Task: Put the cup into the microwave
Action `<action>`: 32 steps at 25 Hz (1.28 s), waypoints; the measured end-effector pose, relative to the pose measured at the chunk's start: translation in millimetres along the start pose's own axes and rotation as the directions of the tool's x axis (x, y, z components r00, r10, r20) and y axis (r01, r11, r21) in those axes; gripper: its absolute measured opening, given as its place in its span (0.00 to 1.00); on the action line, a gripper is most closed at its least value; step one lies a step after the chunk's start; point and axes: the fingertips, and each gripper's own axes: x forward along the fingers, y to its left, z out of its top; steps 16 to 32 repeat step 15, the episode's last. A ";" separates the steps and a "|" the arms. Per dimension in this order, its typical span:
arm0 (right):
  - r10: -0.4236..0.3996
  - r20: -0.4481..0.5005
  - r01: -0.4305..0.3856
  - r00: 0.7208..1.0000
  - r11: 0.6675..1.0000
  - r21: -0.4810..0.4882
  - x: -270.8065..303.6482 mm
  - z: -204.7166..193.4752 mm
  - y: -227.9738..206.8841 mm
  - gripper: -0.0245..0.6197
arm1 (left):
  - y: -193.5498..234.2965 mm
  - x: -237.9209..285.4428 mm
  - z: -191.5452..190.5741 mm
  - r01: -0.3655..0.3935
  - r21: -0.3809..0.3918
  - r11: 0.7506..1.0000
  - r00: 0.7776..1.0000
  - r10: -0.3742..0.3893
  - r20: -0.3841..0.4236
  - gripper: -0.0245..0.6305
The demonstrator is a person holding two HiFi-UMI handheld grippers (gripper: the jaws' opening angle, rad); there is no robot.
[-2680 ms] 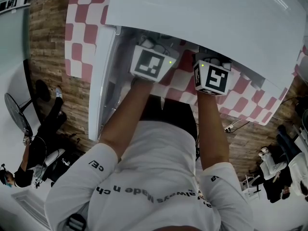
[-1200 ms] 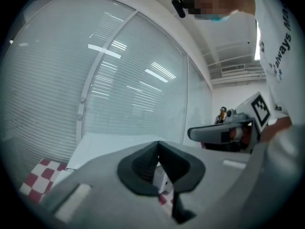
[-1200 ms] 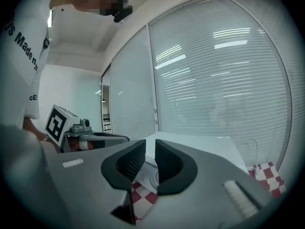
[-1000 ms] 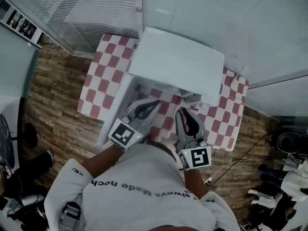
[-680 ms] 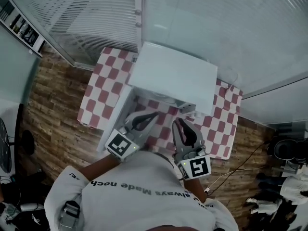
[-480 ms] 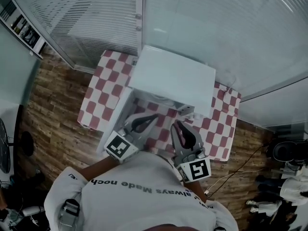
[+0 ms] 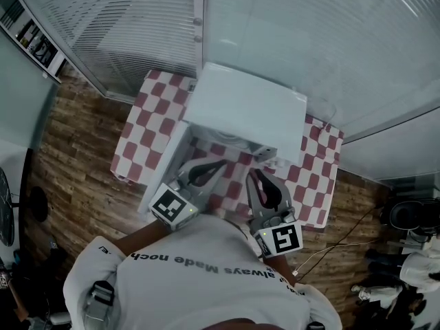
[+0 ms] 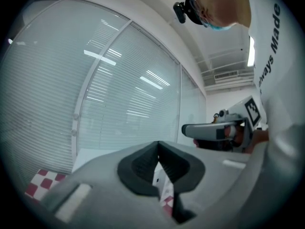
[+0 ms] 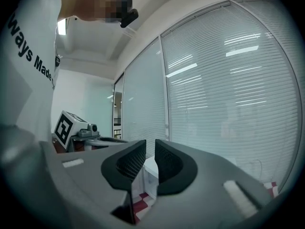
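A white microwave stands on a red-and-white checked table. Its door hangs open to the left. A pale round shape shows just inside the opening; I cannot tell if it is the cup. My left gripper is held in front of the opening, jaws shut and empty. My right gripper is beside it, also shut on nothing. In the left gripper view the pads meet at their tips. The right gripper view shows its pads nearly touching, with nothing between them.
Glass walls with blinds rise right behind the table. Wooden floor surrounds it. A cable lies on the floor at the right. Seated people are at the far right edge.
Earlier the head was low and both grippers were at the microwave's opening. The view has since risen and both grippers have drawn back from it. In the last second they barely move.
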 end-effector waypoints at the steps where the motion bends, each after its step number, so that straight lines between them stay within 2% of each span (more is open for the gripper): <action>1: 0.001 -0.001 -0.001 1.000 1.000 -0.003 -0.9 -0.9 -1.0 0.13 | -1.0 0.5 -1.0 0.001 -0.010 1.000 1.000 -0.001 0.001 0.04; 32: 0.000 0.011 -0.001 1.000 1.000 0.027 -3.3 -0.7 2.4 0.13 | -2.6 -2.3 -11.1 0.003 0.003 1.000 1.000 -0.003 -0.018 0.04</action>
